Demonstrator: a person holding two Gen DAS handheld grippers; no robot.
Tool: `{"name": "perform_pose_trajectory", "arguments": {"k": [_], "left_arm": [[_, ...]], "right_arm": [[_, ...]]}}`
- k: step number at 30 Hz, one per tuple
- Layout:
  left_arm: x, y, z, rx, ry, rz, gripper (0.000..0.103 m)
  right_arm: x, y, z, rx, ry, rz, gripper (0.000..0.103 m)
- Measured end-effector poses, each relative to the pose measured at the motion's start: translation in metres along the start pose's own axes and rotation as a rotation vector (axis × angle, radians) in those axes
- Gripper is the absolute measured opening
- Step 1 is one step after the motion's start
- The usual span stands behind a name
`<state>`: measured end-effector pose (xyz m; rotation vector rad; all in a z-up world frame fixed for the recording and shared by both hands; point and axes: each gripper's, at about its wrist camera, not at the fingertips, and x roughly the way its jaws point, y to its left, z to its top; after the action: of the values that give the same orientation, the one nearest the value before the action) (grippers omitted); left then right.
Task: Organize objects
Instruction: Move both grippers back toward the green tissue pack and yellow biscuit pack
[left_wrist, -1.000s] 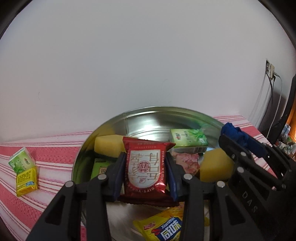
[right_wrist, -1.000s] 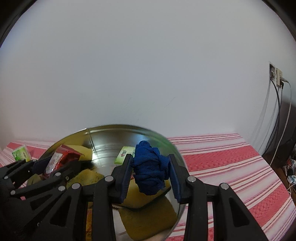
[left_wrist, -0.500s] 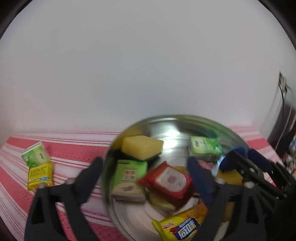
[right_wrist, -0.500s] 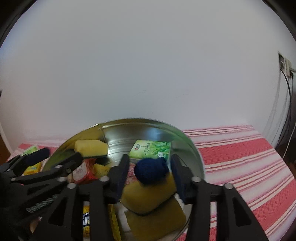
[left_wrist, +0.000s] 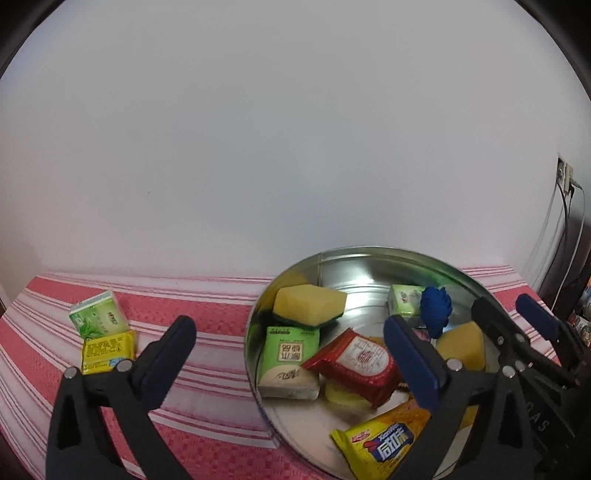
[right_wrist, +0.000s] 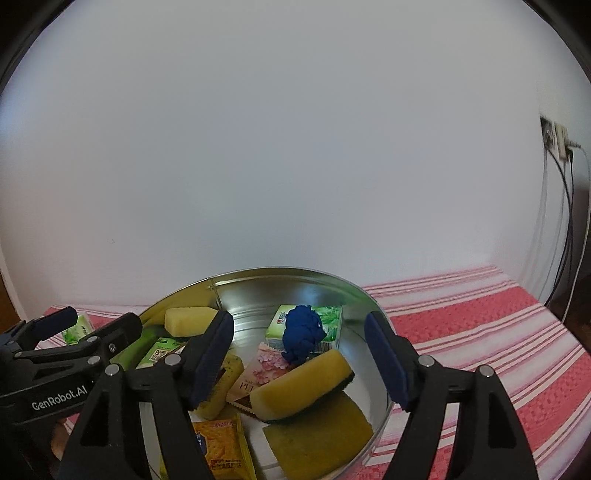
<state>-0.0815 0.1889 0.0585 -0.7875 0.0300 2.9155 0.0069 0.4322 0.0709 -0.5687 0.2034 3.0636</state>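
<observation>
A round metal tin (left_wrist: 369, 254) (right_wrist: 280, 275) on the red striped cloth holds sponges, tissue packs and snack packets. The red packet (left_wrist: 356, 363) lies inside it, tilted against a green carton (left_wrist: 290, 356). My left gripper (left_wrist: 291, 347) hangs open and wide above the tin's left rim, with nothing gripped. The blue cloth ball (right_wrist: 303, 338) (left_wrist: 436, 308) rests on a green tissue pack (right_wrist: 327, 321) and a yellow sponge (right_wrist: 303, 384). My right gripper (right_wrist: 299, 354) is open above it, its jaws still opening, and the pads stand clear of the ball.
A green tissue pack (left_wrist: 98, 319) and a yellow packet (left_wrist: 107, 350) lie on the cloth left of the tin. A yellow snack bag (left_wrist: 384, 439) sits at the tin's near edge. A wall socket with cables (right_wrist: 557, 144) is at the far right.
The left gripper opened and dropped the red packet into the tin, then shifted left. The right gripper opened and let the blue cloth ball fall onto the items in the tin.
</observation>
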Motion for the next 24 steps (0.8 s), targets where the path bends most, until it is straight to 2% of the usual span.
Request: {"name": "perform_pose_trajectory", "arguments": {"k": [9, 18, 24], "left_arm": [[0.0, 0.011, -0.005, -0.005, 0.007, 0.033, 0.103], [-0.001, 0.028, -0.016, 0.027, -0.051, 0.135, 0.103], [0.001, 0.038, -0.025, 0.037, -0.06, 0.17, 0.103]], "right_arm": [[-0.004, 0.0, -0.002, 0.001, -0.046, -0.034, 0.076], [-0.01, -0.002, -0.006, 0.012, -0.121, -0.066, 0.075], [-0.009, 0.004, -0.01, -0.022, -0.136, -0.075, 0.075]]}}
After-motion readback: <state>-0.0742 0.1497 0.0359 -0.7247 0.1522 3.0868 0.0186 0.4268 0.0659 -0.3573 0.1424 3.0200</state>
